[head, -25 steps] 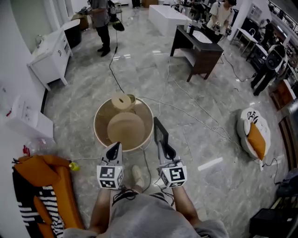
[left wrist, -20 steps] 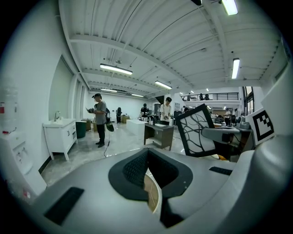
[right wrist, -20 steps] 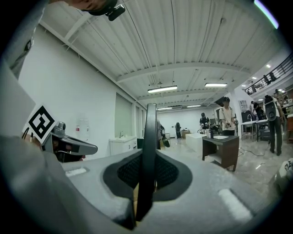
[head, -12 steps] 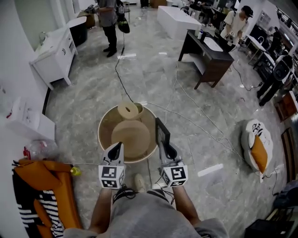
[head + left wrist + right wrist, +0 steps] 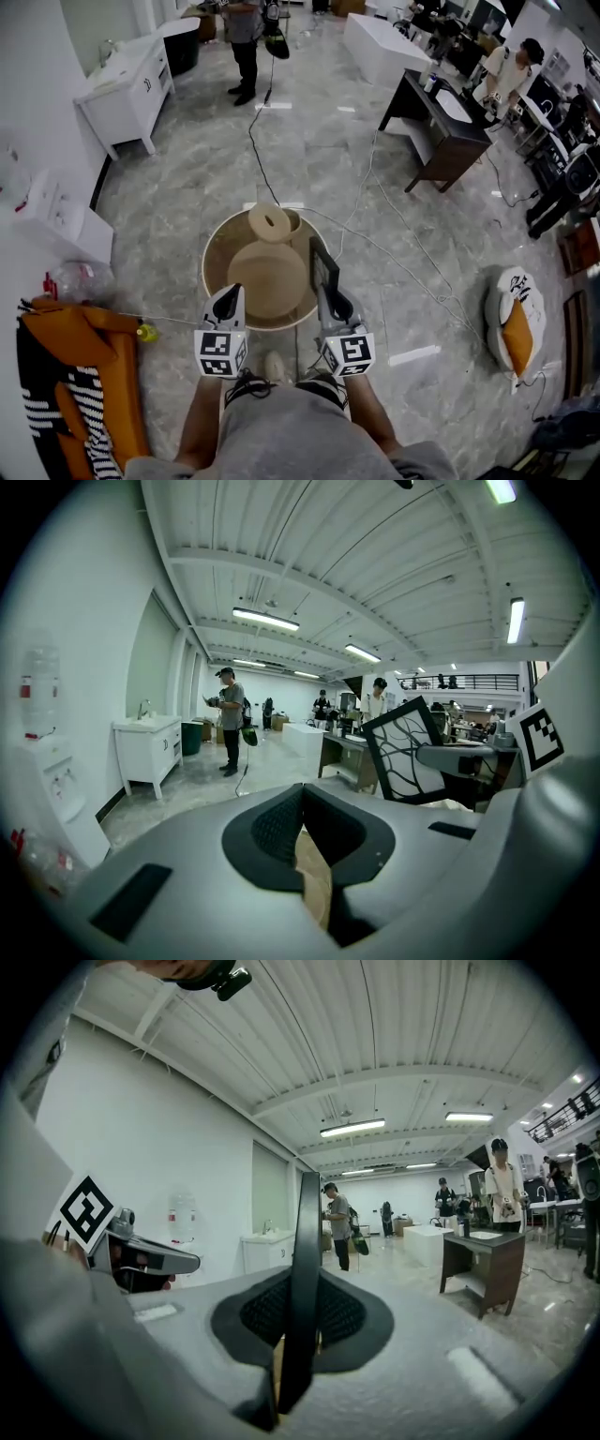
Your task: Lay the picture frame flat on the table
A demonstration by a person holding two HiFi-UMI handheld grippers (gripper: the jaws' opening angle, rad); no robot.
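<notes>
A black picture frame (image 5: pixel 324 266) with a white branch pattern stands upright over the right rim of the round wooden table (image 5: pixel 212 275). My right gripper (image 5: pixel 331 293) is shut on its lower edge. In the right gripper view the frame (image 5: pixel 306 1241) runs edge-on between the pads. My left gripper (image 5: pixel 231 298) hovers at the table's near rim, shut and empty. The left gripper view shows its pads (image 5: pixel 281 822) meeting, with the held frame (image 5: pixel 405 754) off to the right. A tan disc (image 5: pixel 267 274) and a ring-shaped roll (image 5: pixel 270 223) lie on the table.
An orange and striped seat (image 5: pixel 80 384) is at my left and a white box (image 5: pixel 58 223) stands by the wall. Cables (image 5: pixel 375 239) trail across the marble floor. A cushion (image 5: pixel 515 323) lies at right. A dark desk (image 5: pixel 442 120), a white cabinet (image 5: pixel 131 86) and a person (image 5: pixel 246 37) are farther off.
The head view has drifted, so the room's far things slide right and down. Both grippers hold the same pose, and the frame stays upright in the right one.
</notes>
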